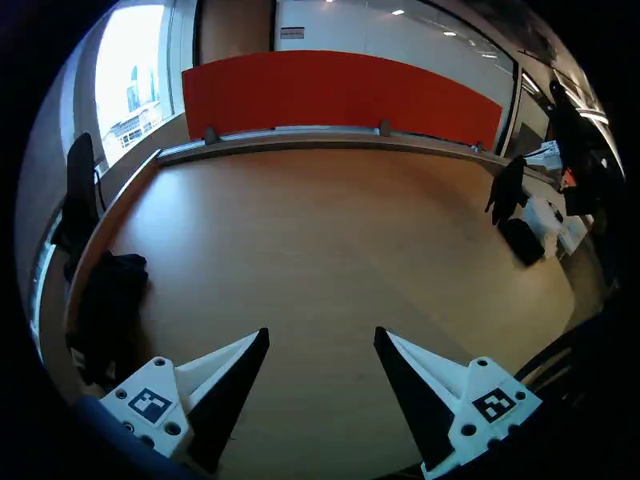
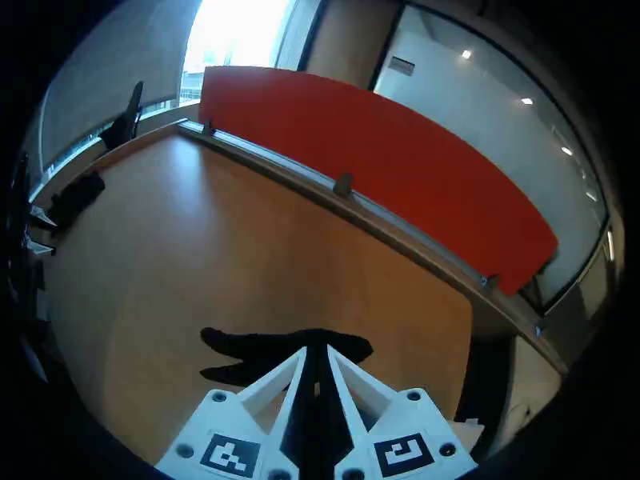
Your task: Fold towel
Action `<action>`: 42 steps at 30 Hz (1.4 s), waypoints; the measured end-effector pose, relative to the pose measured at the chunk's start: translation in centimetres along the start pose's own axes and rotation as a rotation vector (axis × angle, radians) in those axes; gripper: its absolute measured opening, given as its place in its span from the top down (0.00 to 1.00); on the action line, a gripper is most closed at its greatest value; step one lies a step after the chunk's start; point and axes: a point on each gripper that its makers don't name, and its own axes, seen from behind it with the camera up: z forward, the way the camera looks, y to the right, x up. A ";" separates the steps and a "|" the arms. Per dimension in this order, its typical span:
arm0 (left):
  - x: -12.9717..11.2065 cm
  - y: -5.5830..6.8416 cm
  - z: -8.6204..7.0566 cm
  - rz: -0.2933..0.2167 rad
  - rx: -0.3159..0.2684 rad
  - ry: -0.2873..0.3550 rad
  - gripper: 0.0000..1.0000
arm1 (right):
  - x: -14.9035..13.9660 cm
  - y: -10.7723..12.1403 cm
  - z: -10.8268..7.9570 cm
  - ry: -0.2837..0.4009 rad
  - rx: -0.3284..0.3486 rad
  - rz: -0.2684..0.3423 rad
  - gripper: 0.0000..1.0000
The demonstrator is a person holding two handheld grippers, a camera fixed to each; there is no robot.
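Black cloth, apparently the towel [image 2: 248, 352], lies on the wooden tabletop [image 2: 200, 240] at twelve o'clock from the right hand-held gripper [image 2: 317, 352]. Its long axis runs nine to three. That gripper's fingers are nearly together, but I cannot tell if they pinch it. The left hand-held gripper [image 1: 320, 330] gapes wide over bare wood.

text: none legible | wall sign [image 1: 292, 33]: too small to read

A red divider [image 1: 336, 92] is glowing beside a tan wooden desk [image 1: 320, 224]. The white left gripper [image 1: 320, 331] and right gripper [image 2: 318, 350] are wearing black-and-white square markers. The towel [image 2: 240, 344] is looking black, perhaps shadowed.
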 end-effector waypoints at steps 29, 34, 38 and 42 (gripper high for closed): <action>0.2 1.8 0.5 0.017 0.015 -0.016 0.02 | -3.1 6.8 1.7 -0.050 -0.048 0.055 0.95; 0.3 2.1 0.6 0.021 0.012 -0.018 0.02 | -3.8 6.9 1.5 -0.059 -0.049 0.059 0.95; 0.6 2.4 0.7 0.026 0.007 -0.016 0.02 | -4.6 7.0 0.9 -0.067 -0.052 0.064 0.95; 0.9 2.8 0.7 0.031 -0.001 -0.012 0.02 | -5.8 7.2 -0.1 -0.075 -0.060 0.076 0.95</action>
